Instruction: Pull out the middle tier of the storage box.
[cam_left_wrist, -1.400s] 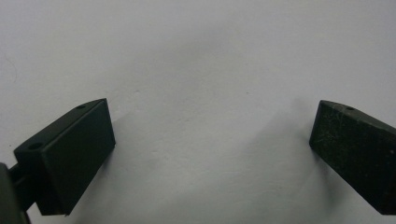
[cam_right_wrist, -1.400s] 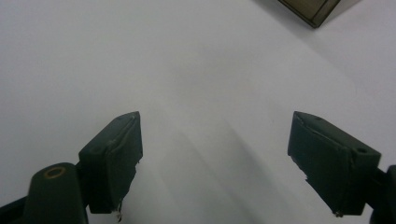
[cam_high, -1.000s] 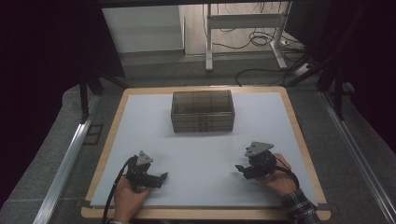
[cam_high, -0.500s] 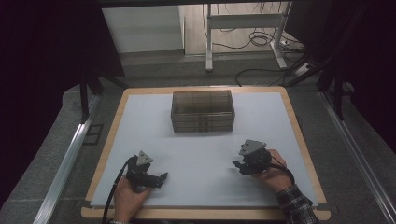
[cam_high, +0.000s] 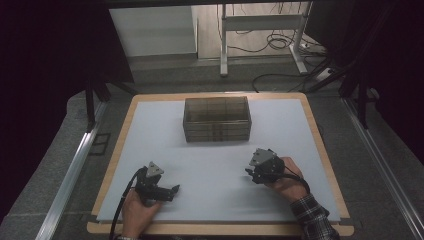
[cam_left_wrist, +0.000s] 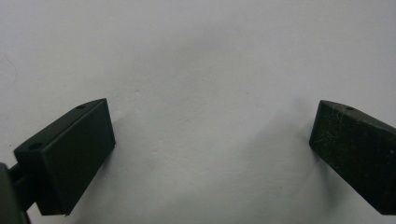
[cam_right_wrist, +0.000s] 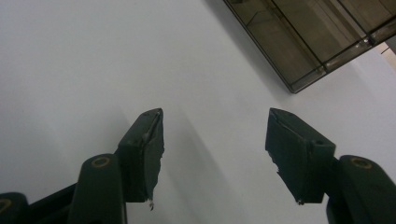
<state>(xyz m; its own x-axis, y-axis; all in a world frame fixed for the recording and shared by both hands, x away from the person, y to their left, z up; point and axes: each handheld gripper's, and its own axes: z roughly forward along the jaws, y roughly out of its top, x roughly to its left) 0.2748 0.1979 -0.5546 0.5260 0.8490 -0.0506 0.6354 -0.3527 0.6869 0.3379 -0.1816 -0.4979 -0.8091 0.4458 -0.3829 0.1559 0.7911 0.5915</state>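
Both pairs of jaws stand apart with nothing between them. On the left gripper (cam_high: 165, 190) they are spread wide, one black pad (cam_left_wrist: 70, 158) at each edge of its own view, with bare white mat (cam_high: 215, 160) between them; they hang low over it, but whether they touch it I cannot tell. The right gripper (cam_high: 252, 172) has its jaws open too, somewhat less widely, empty, its pads chipped and worn at the tips (cam_right_wrist: 152, 140).

Taking the smoky see-through box (cam_high: 216, 119) as the landmark: it sits on the mat toward the far side of the table, roughly centred, with dividers visible inside and no lid on it. The left gripper is well in front of the box and off to its left, near the front edge of the mat, held in the person's left hand (cam_high: 137, 212), with its cable (cam_high: 120, 205) trailing back. The right gripper is in front of the box and to its right, nearer to it than the left one but apart from it, held in the right hand (cam_high: 285, 177), which comes out of a checked sleeve (cam_high: 312, 217). In the right gripper view a corner of the box (cam_right_wrist: 317, 42) lies ahead of the jaws, up and to the right.
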